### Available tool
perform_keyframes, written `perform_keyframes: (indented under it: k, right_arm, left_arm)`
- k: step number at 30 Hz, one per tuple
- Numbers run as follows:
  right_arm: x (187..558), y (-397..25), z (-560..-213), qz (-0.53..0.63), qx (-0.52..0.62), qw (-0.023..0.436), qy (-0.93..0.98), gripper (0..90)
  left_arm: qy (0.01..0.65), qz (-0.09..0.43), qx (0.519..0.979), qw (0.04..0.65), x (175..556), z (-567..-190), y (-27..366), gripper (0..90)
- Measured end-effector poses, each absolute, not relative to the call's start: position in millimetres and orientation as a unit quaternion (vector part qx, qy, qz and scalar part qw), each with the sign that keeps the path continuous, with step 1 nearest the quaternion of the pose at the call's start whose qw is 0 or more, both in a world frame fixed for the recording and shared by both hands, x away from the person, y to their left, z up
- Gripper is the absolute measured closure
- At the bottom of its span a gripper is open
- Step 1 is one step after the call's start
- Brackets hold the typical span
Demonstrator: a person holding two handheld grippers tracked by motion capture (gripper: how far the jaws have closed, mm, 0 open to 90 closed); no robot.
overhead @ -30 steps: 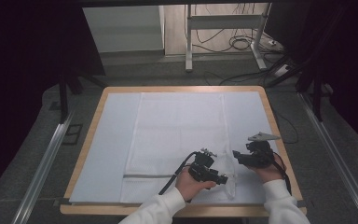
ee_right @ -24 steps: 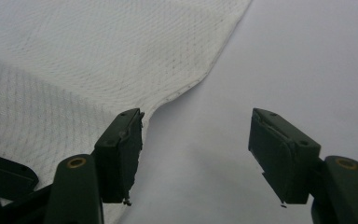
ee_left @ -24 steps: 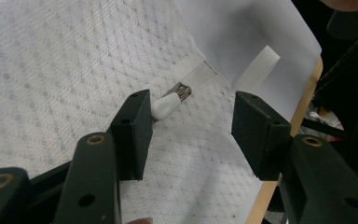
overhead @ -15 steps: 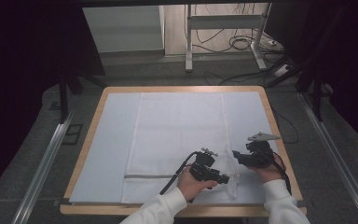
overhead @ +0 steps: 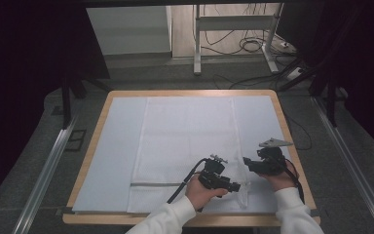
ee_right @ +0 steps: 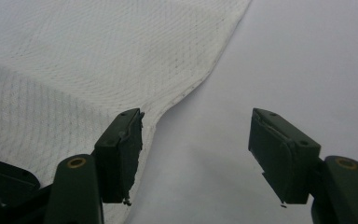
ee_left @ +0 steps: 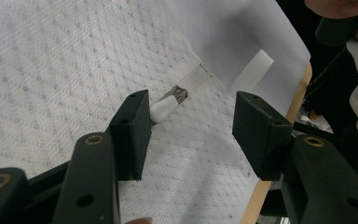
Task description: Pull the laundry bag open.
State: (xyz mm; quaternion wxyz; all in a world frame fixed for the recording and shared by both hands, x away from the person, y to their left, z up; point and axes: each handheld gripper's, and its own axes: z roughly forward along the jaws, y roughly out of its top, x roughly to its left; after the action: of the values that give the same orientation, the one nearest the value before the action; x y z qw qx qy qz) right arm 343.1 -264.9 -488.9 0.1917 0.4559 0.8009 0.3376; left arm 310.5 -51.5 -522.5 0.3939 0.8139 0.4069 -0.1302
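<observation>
Towel, white with a woven dotted pattern, lies flat down the middle of a pale blue sheet on the wooden table, its near right corner under the two grippers. Left gripper sits low over that corner with jaws wide apart and nothing between them; in the left gripper view a small white zipper pull lies on the cloth just beside one jaw. Right gripper hangs at the towel's right edge, jaws also spread wide and empty, straddling the hem in the right gripper view
</observation>
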Motion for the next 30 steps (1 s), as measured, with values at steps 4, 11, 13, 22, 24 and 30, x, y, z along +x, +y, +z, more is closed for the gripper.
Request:
perform_keyframes:
  k: [4,11,13,22,24,30]
  right_arm:
    - [343.2,-265.1,-488.9,0.338,0.456,0.192,0.8,34.1]
    - [343.2,-265.6,-488.6,0.338,0.458,0.193,0.8,34.2]
    - [343.2,-265.4,-488.7,0.338,0.457,0.193,0.8,34.2]
    - [343.3,-265.7,-488.5,0.337,0.458,0.194,0.799,34.2]
    - [343.3,-265.8,-488.6,0.337,0.458,0.194,0.799,34.2]
    - [343.1,-266.4,-488.1,0.338,0.459,0.195,0.798,34.2]
  left_arm:
    - [0.409,-0.135,0.812,0.395,311.4,-522.8,-51.4,47.3]
    - [0.408,-0.134,0.812,0.394,311.5,-523.1,-51.4,47.8]
    - [0.407,-0.131,0.814,0.393,311.3,-522.9,-51.7,47.8]
    - [0.404,-0.136,0.813,0.398,309.1,-520.9,-53.6,47.7]
    - [0.401,-0.135,0.814,0.398,308.5,-520.4,-54.3,47.7]
    - [0.4,-0.138,0.813,0.4,308.6,-520.4,-54.1,48.1]
